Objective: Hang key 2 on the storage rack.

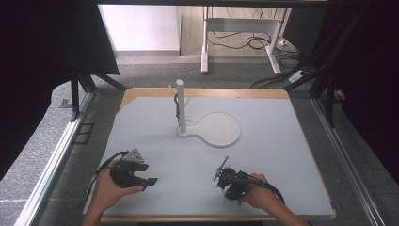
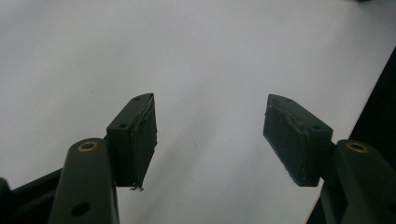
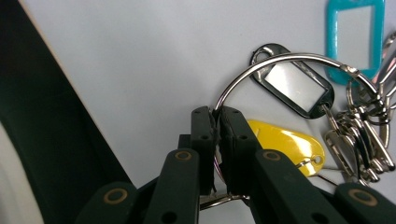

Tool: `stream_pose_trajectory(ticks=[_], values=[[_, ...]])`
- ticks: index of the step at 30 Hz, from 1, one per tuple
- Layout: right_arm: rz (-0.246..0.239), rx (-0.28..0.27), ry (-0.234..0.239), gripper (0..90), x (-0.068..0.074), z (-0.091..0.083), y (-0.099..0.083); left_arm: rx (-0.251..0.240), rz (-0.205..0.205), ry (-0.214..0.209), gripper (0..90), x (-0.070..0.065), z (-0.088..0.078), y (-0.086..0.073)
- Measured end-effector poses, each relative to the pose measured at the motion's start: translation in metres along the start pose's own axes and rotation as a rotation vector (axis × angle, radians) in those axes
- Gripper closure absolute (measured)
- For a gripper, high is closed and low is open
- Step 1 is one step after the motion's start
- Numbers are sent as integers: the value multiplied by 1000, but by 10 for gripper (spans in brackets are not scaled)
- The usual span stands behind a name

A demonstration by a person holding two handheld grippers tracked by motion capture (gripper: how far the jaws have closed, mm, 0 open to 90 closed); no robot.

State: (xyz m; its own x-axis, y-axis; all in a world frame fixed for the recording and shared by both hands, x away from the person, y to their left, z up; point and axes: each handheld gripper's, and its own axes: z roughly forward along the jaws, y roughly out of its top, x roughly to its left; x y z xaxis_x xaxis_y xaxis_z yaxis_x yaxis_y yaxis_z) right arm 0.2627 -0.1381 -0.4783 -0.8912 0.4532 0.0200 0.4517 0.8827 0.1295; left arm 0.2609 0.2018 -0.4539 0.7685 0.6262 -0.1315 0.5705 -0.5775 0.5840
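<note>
Two tongs: right tongs (image 3: 217, 122) pinch the key ring (image 3: 261, 70); left tongs (image 2: 210, 135) gape over bare table (image 2: 140, 46); white stand (image 1: 209, 127) well apart.

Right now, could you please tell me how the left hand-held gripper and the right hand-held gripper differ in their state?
The left hand-held gripper has its jaws spread wide with nothing between them; the right hand-held gripper has its jaws closed on the metal key ring. The left hand-held gripper faces bare white table; the right hand-held gripper faces the teal tag, black-framed tag and yellow tag. Both have black jaws and sit low near the table's front edge.
</note>
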Motion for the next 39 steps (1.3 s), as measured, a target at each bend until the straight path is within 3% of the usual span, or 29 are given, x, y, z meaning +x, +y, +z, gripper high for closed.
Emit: stream_pose_trajectory(ticks=[4, 6, 13, 21, 29, 39], values=[[-18, 24, -52, 861, 9, 1, 4, 0, 0, 2, 353, 0, 0, 0], [-9, 32, -41, 865, 7, 1, 5, -4, -5, 1, 353, -1, 0, 0], [44, 14, 88, 868, -11, -4, 3, -6, 2, 6, 354, 2, -5, -1], [87, -70, 157, 870, -27, -38, -4, -14, -3, 7, 355, 2, -5, -2], [101, -62, 143, 874, -43, -70, -3, -20, -11, 5, 356, 2, -5, -2], [123, -30, 90, 876, -61, -85, 3, -24, -10, 7, 357, 3, -7, -3]])
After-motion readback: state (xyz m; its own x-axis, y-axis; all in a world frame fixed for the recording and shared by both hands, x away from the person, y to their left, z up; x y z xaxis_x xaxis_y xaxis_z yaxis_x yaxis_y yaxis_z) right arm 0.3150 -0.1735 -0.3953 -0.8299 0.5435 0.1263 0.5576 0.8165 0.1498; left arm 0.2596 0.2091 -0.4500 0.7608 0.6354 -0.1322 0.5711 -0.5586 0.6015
